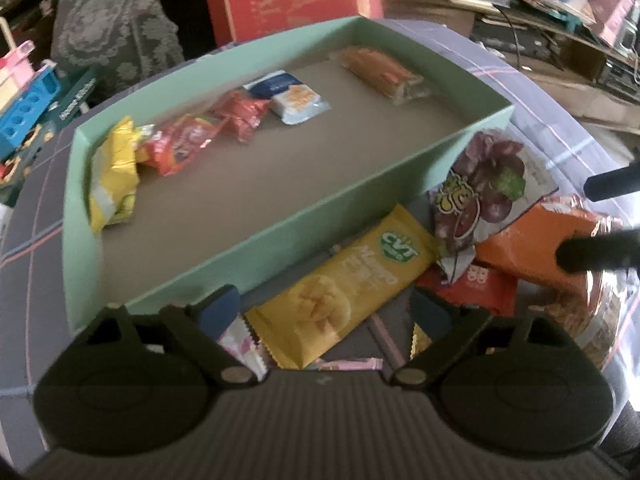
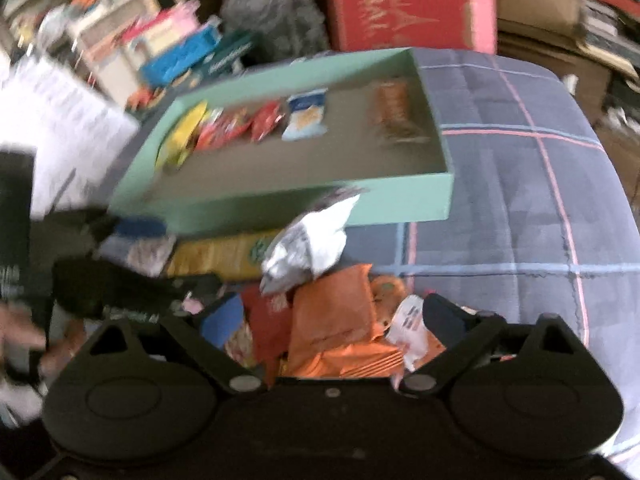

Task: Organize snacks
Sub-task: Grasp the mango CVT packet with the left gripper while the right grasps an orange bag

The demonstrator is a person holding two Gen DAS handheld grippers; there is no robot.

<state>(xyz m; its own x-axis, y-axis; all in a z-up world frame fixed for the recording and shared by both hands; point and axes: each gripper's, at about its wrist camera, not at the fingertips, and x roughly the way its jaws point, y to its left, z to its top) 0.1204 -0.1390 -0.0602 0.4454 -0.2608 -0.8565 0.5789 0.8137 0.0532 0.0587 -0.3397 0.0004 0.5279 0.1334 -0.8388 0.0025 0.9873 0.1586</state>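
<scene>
I hold both grippers over the loose snack pile on the plaid-covered worktop [image 1: 560, 92], with sorting partly done. Five packets already lie along the far wall of the mint-green box [image 1: 280, 216]: a yellow bag [image 1: 114, 172], two red wrappers, a blue-and-white pouch [image 1: 294, 98] and a brown bar [image 1: 382, 72]. My left gripper [image 1: 326, 312], jaws apart and empty, hangs above the yellow mango bar [image 1: 340, 292]. My right gripper [image 2: 332, 320], also apart and empty, hangs above the orange packets [image 2: 340, 320]. The near pile remains to be boxed.
</scene>
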